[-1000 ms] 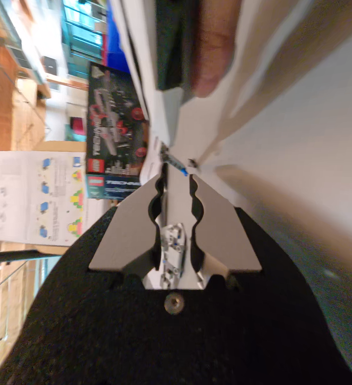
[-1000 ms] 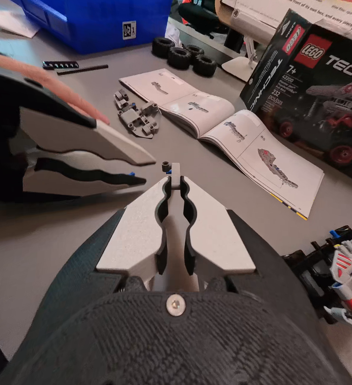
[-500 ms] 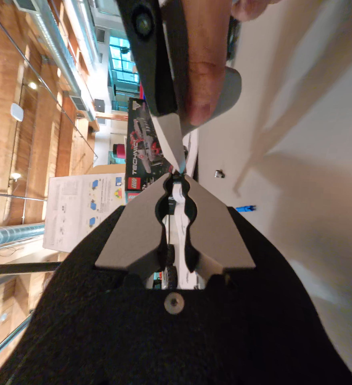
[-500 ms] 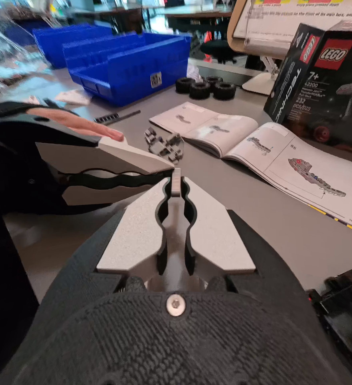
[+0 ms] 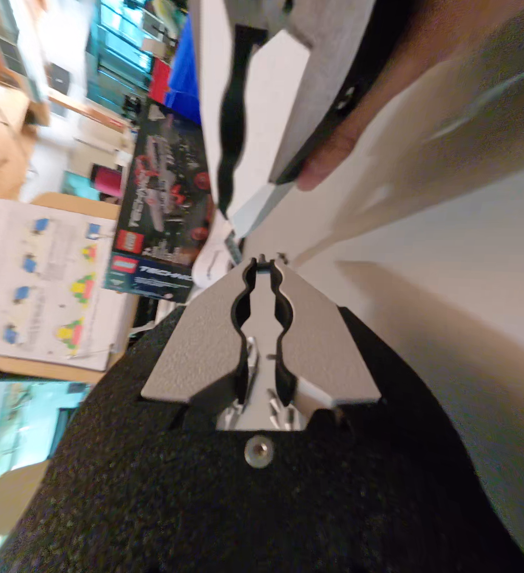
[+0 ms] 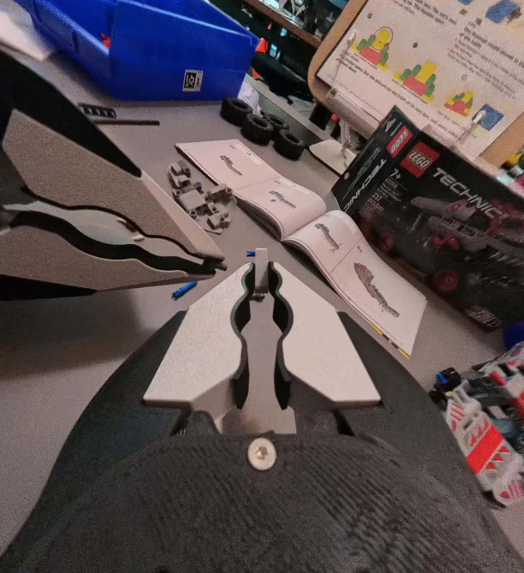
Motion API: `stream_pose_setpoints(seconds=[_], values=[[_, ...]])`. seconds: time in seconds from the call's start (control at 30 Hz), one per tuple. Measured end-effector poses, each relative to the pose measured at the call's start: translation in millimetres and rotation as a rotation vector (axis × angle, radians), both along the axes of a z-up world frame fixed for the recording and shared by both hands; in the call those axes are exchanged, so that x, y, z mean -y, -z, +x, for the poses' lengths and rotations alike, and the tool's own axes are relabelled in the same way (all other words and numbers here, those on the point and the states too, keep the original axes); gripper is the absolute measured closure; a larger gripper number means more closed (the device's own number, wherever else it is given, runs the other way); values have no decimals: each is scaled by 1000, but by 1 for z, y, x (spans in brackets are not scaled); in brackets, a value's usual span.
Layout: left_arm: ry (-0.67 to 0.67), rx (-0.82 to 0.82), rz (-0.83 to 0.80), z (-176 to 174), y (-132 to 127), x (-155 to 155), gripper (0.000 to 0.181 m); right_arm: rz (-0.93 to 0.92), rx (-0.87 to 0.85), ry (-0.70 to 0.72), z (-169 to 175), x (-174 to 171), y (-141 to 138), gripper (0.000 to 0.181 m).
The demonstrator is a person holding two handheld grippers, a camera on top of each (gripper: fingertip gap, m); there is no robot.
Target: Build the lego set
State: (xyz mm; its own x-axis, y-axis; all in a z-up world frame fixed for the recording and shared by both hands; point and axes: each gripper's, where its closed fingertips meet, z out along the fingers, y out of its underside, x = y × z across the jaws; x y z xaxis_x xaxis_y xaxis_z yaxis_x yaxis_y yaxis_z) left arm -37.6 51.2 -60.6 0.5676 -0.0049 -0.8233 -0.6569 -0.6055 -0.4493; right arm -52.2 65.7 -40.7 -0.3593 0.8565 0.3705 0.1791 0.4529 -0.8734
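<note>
Right gripper [image 6: 261, 266] clamped on grey beam [image 6: 261, 269]; left gripper [image 5: 263, 264] pinching small dark pin [image 5: 263, 259].

Blue bins [image 6: 174, 59] behind; illustrated poster board [image 6: 446, 62] propped right.

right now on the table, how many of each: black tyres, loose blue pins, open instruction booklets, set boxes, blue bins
black tyres: 4
loose blue pins: 1
open instruction booklets: 1
set boxes: 1
blue bins: 2, though the far one is partly cut off
total: 9
</note>
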Motion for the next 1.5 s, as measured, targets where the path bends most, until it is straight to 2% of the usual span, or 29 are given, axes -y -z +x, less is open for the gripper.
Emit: stream_pose_setpoints(seconds=[0.1, 0.2, 0.27, 0.37, 0.47, 0.57, 0.67, 0.9, 1.27, 1.5], values=[[-25, 57, -85, 6, 23, 2, 172, 82, -50, -14, 0, -10, -3, 175], [-33, 95, -121, 8, 36, 5, 158, 18, -37, -56, 5, -15, -1, 175], [-30, 166, -104, 9, 36, 10, 151, 7, -33, -71, 8, -16, 3, 175], [34, 348, -83, 14, 29, 22, 151, 59, -29, -116, 13, -12, 10, 175], [143, 498, -172, 11, 28, 37, 152, 129, -31, -193, 18, -5, 15, 175], [233, 471, -311, -5, 34, 45, 154, 161, -44, -220, 19, -4, 17, 175], [336, 415, -425, -12, 43, 37, 156, 150, -75, -292, 25, 4, 14, 175], [444, 594, -532, -9, 50, 24, 163, 152, -78, -347, 35, 5, 19, 175], [437, 621, -547, 0, 51, 32, 167, 453, -99, -418, 45, 15, 41, 174], [441, 583, -570, 3, 51, 26, 166, 527, -59, -465, 52, 21, 58, 167]])
